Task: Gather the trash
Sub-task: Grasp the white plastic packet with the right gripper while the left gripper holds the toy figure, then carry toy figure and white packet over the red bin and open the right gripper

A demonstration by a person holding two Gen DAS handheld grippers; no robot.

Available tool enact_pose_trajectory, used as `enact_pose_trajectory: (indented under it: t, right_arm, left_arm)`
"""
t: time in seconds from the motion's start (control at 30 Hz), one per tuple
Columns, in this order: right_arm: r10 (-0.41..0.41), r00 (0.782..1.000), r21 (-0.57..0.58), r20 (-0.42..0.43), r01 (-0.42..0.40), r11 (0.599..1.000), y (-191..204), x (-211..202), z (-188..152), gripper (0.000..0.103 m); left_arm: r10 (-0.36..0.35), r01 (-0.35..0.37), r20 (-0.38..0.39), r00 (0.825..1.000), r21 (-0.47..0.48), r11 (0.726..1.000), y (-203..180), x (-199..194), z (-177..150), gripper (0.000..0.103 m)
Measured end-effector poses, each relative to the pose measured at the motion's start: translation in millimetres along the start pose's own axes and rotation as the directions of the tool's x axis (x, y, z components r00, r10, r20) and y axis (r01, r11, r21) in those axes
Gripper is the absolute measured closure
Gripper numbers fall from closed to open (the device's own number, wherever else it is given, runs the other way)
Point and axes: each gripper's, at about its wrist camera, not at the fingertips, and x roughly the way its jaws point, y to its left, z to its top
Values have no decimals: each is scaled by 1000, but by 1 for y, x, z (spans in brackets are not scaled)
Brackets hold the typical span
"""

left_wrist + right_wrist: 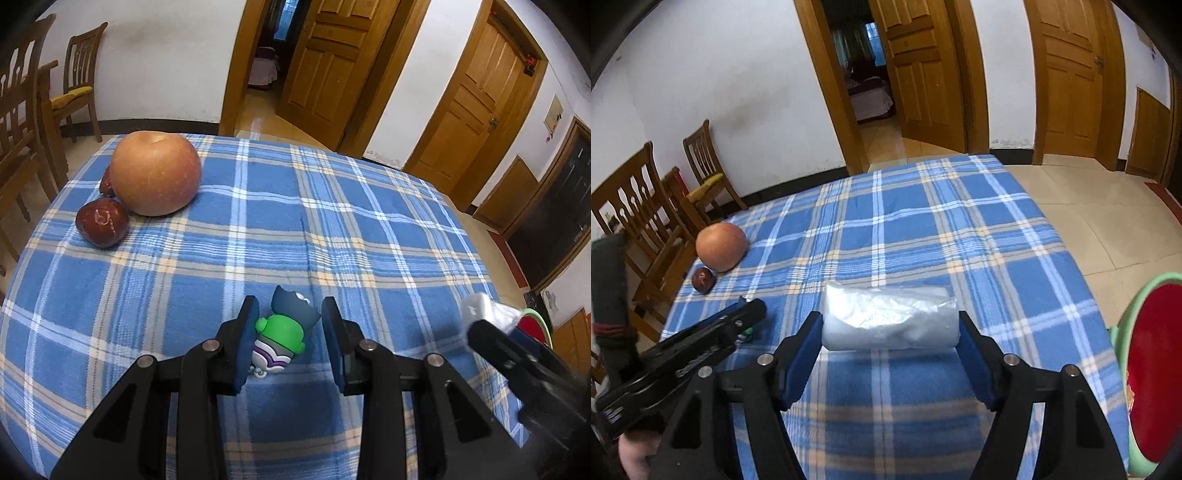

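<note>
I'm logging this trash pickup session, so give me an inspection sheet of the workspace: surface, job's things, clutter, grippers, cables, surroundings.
Surface: table under a blue plaid cloth.
Job's things: crumpled plastic bag between the right gripper's fingers; green-rimmed bin with a red liner on the floor to the right of the table.
Clutter: small toy figure; apple; two dark red fruits beside it.
Grippers: left gripper open around the toy, which lies on the cloth; right gripper shut on the bag.
Cables: nothing seen.
Surroundings: wooden chairs, wooden doors, tiled floor.
</note>
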Motion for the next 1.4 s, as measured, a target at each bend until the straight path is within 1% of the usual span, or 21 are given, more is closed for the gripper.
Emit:
enact_pose_trajectory:
  t: [0.17,0.47,1.0,1.4]
  right_arm:
    - [4,1000,26,20,-4,1000,-12,-23,-7,30]
    - [-16,997,91,75,9,996,-46,-66,-21,30]
    - [-84,989,226,120,56,972,-111,-118,-49,30]
    - [-146,980,321,135,96,942,-164,-144,-71,30]
  left_arm:
    - [-2,2,1,1000,29,1000,-10,-4,-4,68]
    - [-6,5,4,1000,76,997,-34,-22,-15,68]
    - [-87,88,-12,996,181,980,-103,-51,-35,68]
    - [-134,142,-48,990,267,953,-160,-56,-53,68]
